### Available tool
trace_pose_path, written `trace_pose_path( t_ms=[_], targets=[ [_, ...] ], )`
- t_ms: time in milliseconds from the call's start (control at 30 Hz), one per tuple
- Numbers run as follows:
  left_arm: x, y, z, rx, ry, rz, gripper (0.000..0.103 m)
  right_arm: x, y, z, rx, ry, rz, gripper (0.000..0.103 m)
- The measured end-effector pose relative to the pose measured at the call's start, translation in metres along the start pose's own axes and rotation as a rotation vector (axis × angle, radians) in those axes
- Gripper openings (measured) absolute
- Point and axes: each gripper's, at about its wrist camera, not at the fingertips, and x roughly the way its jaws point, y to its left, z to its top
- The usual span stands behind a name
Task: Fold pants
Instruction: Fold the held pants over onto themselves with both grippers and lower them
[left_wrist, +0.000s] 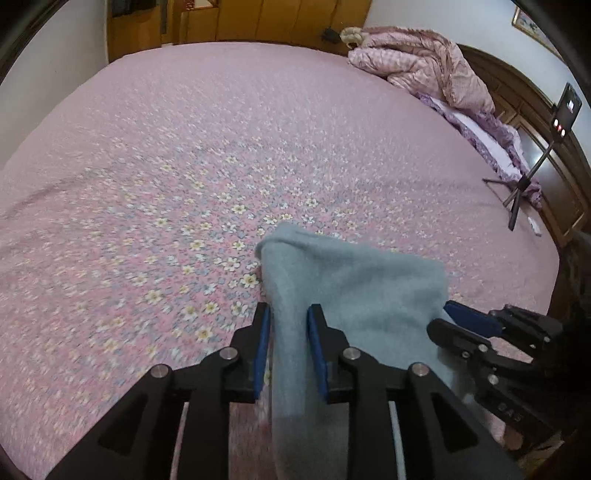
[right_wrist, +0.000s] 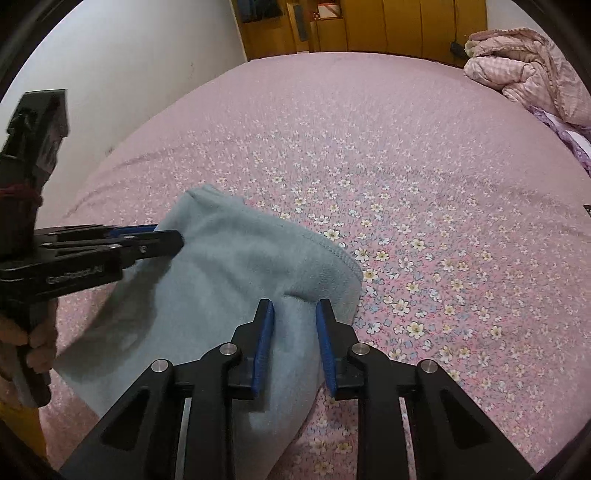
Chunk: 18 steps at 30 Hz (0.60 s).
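Pants (soft blue fleece, light and floppy) hang pinched in left gripper and right gripper; hems grip best.

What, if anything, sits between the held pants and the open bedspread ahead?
Nothing visible. Both claws, left and right, already grip the blue pants; the bedspread ahead is bare. The pink quilt sits at the far corner.
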Motion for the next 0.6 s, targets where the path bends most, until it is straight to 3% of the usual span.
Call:
trace_pose_path(
  t_ms=[133,267,367,500,600],
  targets=[
    [-0.042,-0.010,-0.018,0.020,-0.054,-0.031,0.022,-0.020,0.001,-0.005,0.021,-0.012,0.018,0.025],
    [-0.061,-0.018,-0.043,0.008,-0.034,-0.042,0.022,-0.045,0.012,-0.022,0.005,-0.020,0.049,0.025],
    [-0.063,-0.020,-0.065,-0.012,-0.007,-0.037,0.022,-0.059,0.020,-0.041,0.000,-0.008,0.058,0.026],
    [-0.057,-0.019,-0.091,-0.003,0.027,0.040,0.022,-0.064,0.025,-0.062,0.012,0.013,0.070,0.028],
    [-0.036,-0.010,-0.103,-0.028,0.077,0.071,0.029,-0.048,0.024,-0.070,0.009,0.042,0.054,0.030]
  ],
)
